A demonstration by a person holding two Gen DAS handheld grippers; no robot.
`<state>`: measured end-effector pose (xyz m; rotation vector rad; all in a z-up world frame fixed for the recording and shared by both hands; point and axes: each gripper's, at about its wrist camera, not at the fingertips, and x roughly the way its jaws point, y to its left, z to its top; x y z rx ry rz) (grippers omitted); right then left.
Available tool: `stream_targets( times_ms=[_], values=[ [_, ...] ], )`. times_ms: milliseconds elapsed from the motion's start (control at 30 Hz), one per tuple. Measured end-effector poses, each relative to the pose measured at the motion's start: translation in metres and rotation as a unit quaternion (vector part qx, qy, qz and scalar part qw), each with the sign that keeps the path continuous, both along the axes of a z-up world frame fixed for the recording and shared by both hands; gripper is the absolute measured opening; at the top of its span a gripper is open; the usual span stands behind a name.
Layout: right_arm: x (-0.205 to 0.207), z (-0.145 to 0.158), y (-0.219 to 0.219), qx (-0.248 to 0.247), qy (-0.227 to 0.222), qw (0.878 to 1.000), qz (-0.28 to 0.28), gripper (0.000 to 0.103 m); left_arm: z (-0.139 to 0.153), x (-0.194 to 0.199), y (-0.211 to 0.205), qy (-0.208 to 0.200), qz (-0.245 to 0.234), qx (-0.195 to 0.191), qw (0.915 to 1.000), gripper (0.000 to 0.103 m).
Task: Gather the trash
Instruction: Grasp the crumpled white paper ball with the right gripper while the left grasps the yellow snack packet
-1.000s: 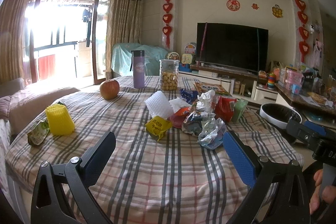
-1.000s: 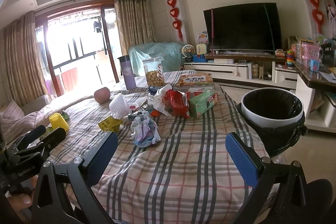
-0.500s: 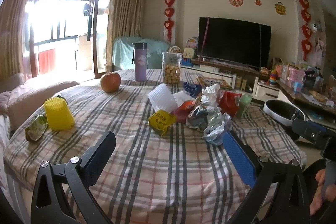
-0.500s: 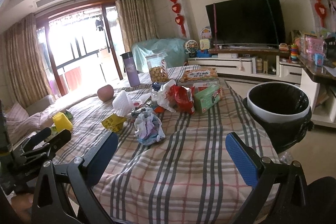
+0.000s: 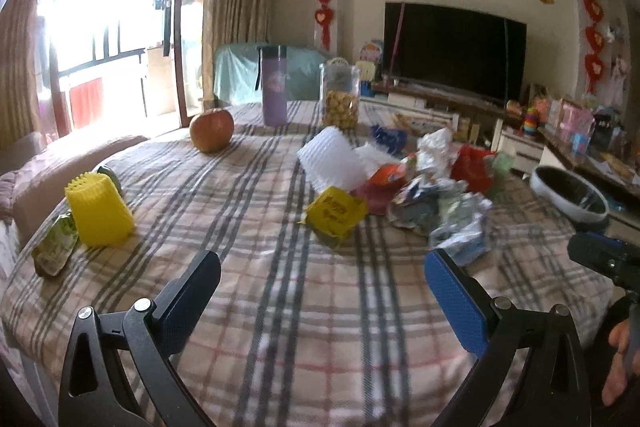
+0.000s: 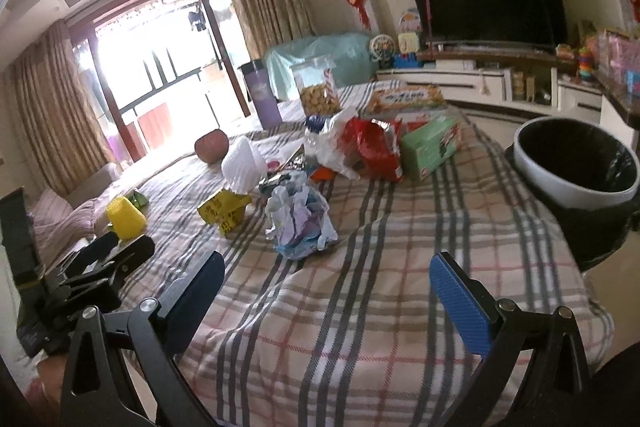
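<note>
Plainly, much of the trash heap point(image 5: 420, 187) at centre right of the left wrist view was smeared by blur, so its wrappers ran into one another; only a yellow packet point(image 5: 336, 213) at its near edge and a white foam sleeve point(image 5: 332, 163) behind it read clearly. In the right wrist view a crumpled paper wad point(image 6: 300, 223) lay at mid-frame on the checked table point(image 6: 380, 307), nearest of the pile, with a red bag point(image 6: 374, 147) and a green box point(image 6: 430, 145) behind it. A small green packet point(image 5: 54, 249) at the left edge of the left view touched a yellow cup point(image 5: 100, 213); its print could not be read. The bin point(image 6: 576, 163) stood off the table's right edge, its lower half cut off by the frame edge and the cloth.

The left hand-held gripper point(image 5: 320, 291) hung with its jaws spread wide and empty over bare cloth in the lower frame, and the right hand-held gripper point(image 6: 326, 293) stood likewise wide and empty. A broad strip of uncluttered cloth lay between both tools and the heap. An apple point(image 5: 211, 129), a purple bottle point(image 5: 274, 87) and a biscuit jar point(image 5: 340, 95) sat toward the far edge, apart from the trash. Only fingertips of a hand point(image 5: 618, 359) showed at the lower right corner.
</note>
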<state>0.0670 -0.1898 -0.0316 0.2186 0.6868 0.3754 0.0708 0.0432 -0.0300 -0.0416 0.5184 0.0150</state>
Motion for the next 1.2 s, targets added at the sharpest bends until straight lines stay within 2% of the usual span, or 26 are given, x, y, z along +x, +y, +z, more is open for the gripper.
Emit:
stream_targets(
  times_ms=[333,533,633,700,733,800,867,900,933,1033,1200],
  values=[
    [0.044,-0.026,0.021,0.008,0.048,0.998,0.027,0.102,-0.011,0.062,0.014,0.046,-0.006,-0.011,0.9989,0.102],
    [0.065,-0.033,0.034,0.007,0.060,0.997,0.040,0.102,-0.013,0.099,0.016,0.068,-0.016,-0.011,0.9975,0.100],
    [0.074,-0.036,0.040,-0.001,0.069,0.997,0.043,0.095,-0.017,0.116,0.012,0.081,-0.024,-0.001,0.9964,0.090],
    [0.080,-0.040,0.043,-0.001,0.080,0.996,0.050,0.085,-0.020,0.125,0.010,0.088,-0.031,0.006,0.9956,0.084],
    [0.081,-0.041,0.044,-0.002,0.084,0.995,0.052,0.078,-0.021,0.128,0.008,0.092,-0.035,0.009,0.9951,0.077],
    [0.083,-0.044,0.045,-0.003,0.091,0.994,0.059,0.054,-0.024,0.133,0.005,0.103,-0.048,0.012,0.9934,0.061],
    [0.084,-0.046,0.045,-0.003,0.099,0.993,0.064,0.044,-0.027,0.139,0.003,0.115,-0.063,0.011,0.9913,0.035],
    [0.084,-0.047,0.044,-0.001,0.101,0.993,0.065,0.037,-0.028,0.141,0.003,0.120,-0.067,0.011,0.9905,0.030],
    [0.083,-0.047,0.041,0.001,0.101,0.993,0.065,0.034,-0.028,0.142,0.002,0.122,-0.071,0.011,0.9900,0.014],
    [0.079,-0.047,0.034,0.007,0.102,0.993,0.060,0.025,-0.026,0.139,0.005,0.119,-0.078,-0.002,0.9897,0.012],
    [0.065,-0.037,0.012,0.012,0.089,0.995,0.048,0.023,-0.019,0.114,0.001,0.103,-0.089,-0.035,0.9900,0.011]
  ],
)
